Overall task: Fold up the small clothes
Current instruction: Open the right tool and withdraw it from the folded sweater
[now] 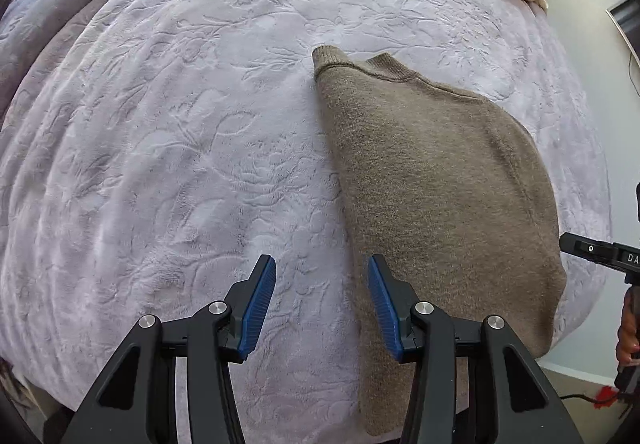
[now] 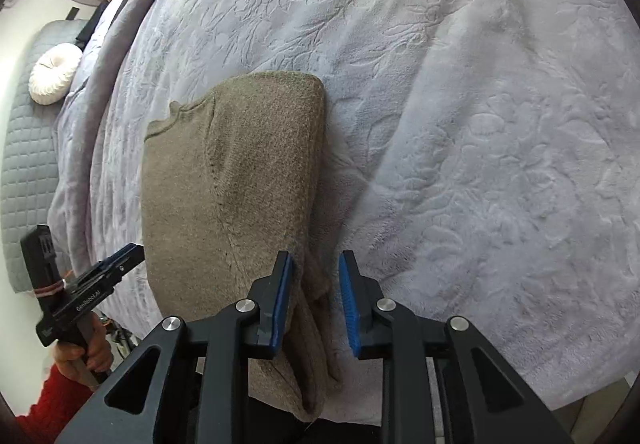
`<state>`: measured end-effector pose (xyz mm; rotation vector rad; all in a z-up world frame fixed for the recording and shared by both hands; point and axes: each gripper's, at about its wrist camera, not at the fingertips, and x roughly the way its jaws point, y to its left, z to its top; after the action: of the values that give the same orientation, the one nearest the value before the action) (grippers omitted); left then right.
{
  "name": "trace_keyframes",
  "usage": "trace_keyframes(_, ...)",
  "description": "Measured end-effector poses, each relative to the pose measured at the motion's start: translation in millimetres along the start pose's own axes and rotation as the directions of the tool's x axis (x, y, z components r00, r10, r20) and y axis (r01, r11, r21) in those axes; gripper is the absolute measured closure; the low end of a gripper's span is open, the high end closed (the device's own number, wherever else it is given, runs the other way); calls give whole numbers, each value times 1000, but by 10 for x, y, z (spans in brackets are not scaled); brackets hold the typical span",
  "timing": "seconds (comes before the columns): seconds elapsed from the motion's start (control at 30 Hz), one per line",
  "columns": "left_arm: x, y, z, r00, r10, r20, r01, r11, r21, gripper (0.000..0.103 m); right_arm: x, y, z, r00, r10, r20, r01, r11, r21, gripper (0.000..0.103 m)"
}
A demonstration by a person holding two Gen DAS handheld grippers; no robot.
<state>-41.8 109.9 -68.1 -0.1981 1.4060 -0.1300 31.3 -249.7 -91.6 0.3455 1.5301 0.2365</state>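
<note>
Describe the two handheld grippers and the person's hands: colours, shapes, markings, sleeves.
Both the left gripper and the right gripper have black angular linkage frames with round silver pivot bolts and ribbed blue pads on their fingers. The right wrist view shows white lettering along the left gripper's body, a bare hand on its handle and a red sleeve.

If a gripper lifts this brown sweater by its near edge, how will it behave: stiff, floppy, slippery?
Probably floppy: the brown sweater is soft knit, and its near end sags over the bed edge. Likely not slippery: its fuzzy surface should catch on the plush cover and on the right gripper with its ribbed pads. The folded layers may slide apart if lifted from one edge only.
</note>
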Motion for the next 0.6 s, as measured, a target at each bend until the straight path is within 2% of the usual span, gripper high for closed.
trace_keyframes(0.13, -160, -152, -69, 998, 59, 3, -59, 998, 11, 52, -194, 91, -206, 999, -36, 34, 37, 999, -17, 76)
trace_keyframes(0.17, -181, -210, -77, 997, 73, 0, -72, 997, 14, 39, -228, 147, -236, 998, -45, 41, 46, 999, -22, 76)
trace_keyframes(0.2, -205, -250, -88, 997, 81, 0, -81, 997, 13, 21, -237, 160, -279, 998, -51, 46, 53, 998, -29, 75)
trace_keyframes(0.23, -247, -288, -108, 996, 84, 8, -84, 996, 8, 17, -252, 213, -305, 997, -60, 49, 62, 997, -36, 72)
trace_keyframes(0.37, -358, -431, -170, 996, 82, 27, -83, 996, 19, 16, -286, 377, -431, 994, -99, 54, 103, 992, -69, 56)
trace_keyframes(0.43, -372, -468, -190, 995, 94, 22, -94, 995, 19, 1, -246, 469, -447, 991, -125, 51, 129, 988, -82, 47)
trace_keyframes(0.57, -399, -501, -241, 994, 107, 15, -107, 994, 20, 0, -221, 576, -490, 985, -165, 59, 170, 981, -97, 25)
trace_keyframes(0.6, -401, -505, -250, 994, 111, 12, -111, 994, 16, 0, -227, 600, -506, 982, -176, 68, 183, 978, -103, 23)
